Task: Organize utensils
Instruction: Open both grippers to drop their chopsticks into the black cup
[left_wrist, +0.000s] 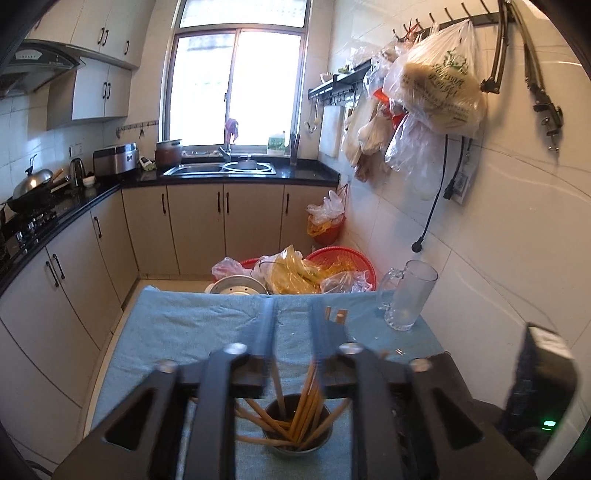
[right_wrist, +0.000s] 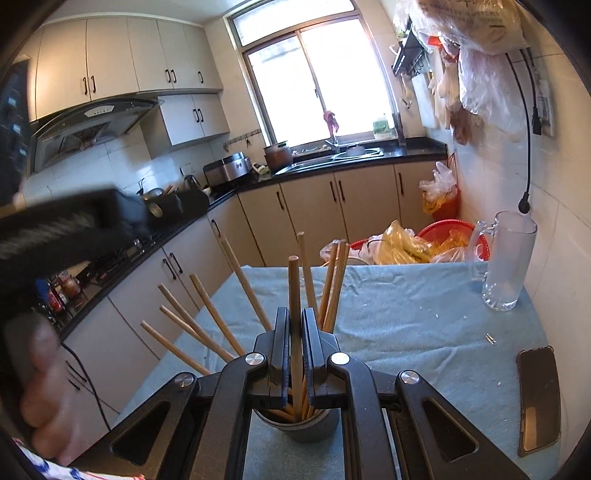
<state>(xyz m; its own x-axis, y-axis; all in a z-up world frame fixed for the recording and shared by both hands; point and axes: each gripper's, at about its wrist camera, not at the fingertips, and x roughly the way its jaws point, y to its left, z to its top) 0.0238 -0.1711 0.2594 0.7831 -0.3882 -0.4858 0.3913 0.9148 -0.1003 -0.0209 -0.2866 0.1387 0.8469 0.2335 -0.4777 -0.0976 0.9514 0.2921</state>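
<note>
A dark round holder (right_wrist: 295, 424) stands on the blue cloth (right_wrist: 406, 332) near the table's near edge, directly below both grippers, and carries a fan of wooden chopsticks (right_wrist: 221, 317); in the right wrist view about ten can be counted, five leaning left and the rest near upright. The right gripper (right_wrist: 294, 332) is closed on one upright chopstick (right_wrist: 294, 288), whose lower end reaches into the holder. The left gripper (left_wrist: 291, 325), blurred, has its jaws parted with nothing pressed between them; chopstick tips (left_wrist: 341, 315) show just beside its right finger. One glass mug (right_wrist: 508, 258) stands at the cloth's far right corner by the tiled wall, and one phone (right_wrist: 537, 398) lies near the right edge. The middle and far left of the cloth lie open. One hand (right_wrist: 44, 387) shows at left.
</note>
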